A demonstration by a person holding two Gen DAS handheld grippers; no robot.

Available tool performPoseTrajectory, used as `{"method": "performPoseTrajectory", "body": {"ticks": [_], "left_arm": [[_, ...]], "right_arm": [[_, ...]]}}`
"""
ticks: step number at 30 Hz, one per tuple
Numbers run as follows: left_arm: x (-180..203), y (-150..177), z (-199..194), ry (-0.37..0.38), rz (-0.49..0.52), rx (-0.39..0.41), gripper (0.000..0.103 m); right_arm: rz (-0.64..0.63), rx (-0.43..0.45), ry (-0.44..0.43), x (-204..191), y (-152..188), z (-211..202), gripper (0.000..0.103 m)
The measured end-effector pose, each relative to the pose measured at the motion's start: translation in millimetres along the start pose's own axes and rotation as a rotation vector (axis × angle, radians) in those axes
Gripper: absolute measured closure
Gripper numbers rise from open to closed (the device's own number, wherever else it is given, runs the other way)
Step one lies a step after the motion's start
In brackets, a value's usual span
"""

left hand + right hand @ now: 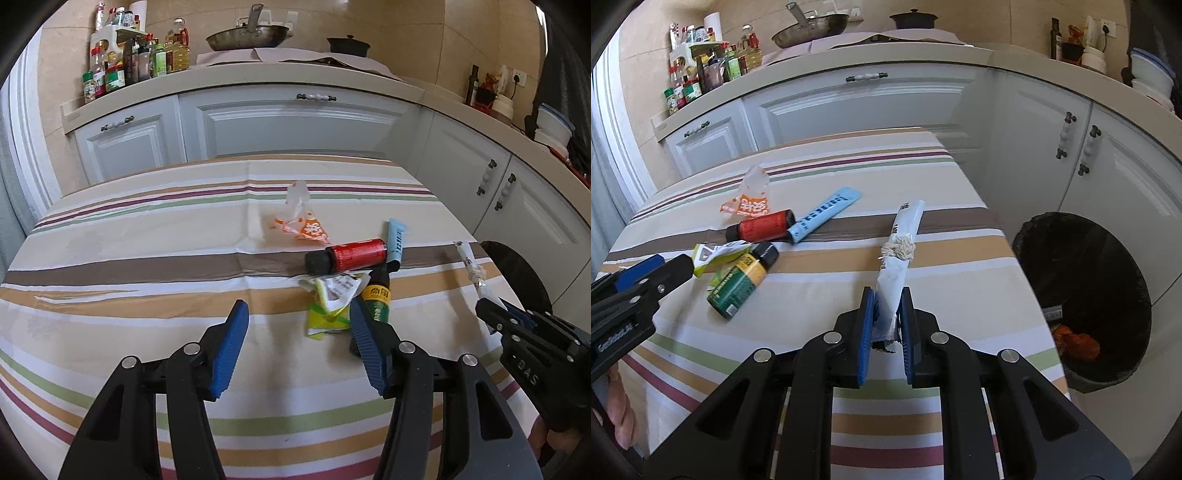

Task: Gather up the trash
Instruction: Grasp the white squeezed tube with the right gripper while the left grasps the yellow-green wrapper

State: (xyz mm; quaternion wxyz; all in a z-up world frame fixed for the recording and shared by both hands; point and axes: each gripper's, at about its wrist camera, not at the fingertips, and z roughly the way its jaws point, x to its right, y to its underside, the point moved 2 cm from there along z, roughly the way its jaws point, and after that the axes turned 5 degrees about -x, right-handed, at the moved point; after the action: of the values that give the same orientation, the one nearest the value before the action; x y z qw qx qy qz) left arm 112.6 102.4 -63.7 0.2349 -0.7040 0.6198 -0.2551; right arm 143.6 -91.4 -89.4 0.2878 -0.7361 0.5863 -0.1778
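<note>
My right gripper (pixel 888 295) is shut on a long white wrapper (pixel 903 240) with a knotted string around its middle, held over the striped table; it also shows in the left wrist view (pixel 471 271). My left gripper (pixel 297 314) is open above the table, just short of a crumpled yellow-green packet (pixel 328 308). Beside that lie a green bottle (pixel 740 280), a red bottle (pixel 347 254), a light blue tube (pixel 823 214) and an orange-and-clear wrapper (pixel 306 225).
A black trash bin (pixel 1086 295) with orange scraps inside stands on the floor off the table's right edge. White kitchen cabinets (pixel 295 125) and a counter with bottles, a wok and a pot lie behind the table.
</note>
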Motion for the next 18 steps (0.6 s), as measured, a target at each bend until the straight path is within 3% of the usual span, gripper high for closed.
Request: {"method": "performPoseTrajectory", "body": {"ticks": [5,11,18], "left_arm": [[5.6,-2.2,11.3,0.009,-0.011,-0.019,0.05],[9.3,1.0,23.2,0.048,-0.004,-0.07,0.09],[10.7,2.5,16.6,0.04,0.017,-0.033,0.096]], "right_arm": [[0.011,0.004,-0.01,11.8,0.2,0.0,0.089],[0.025,0.01,-0.019,20.4,-0.4,-0.6,0.089],[0.032,0.014,-0.023,22.4,0.2,-1.4,0.089]]}}
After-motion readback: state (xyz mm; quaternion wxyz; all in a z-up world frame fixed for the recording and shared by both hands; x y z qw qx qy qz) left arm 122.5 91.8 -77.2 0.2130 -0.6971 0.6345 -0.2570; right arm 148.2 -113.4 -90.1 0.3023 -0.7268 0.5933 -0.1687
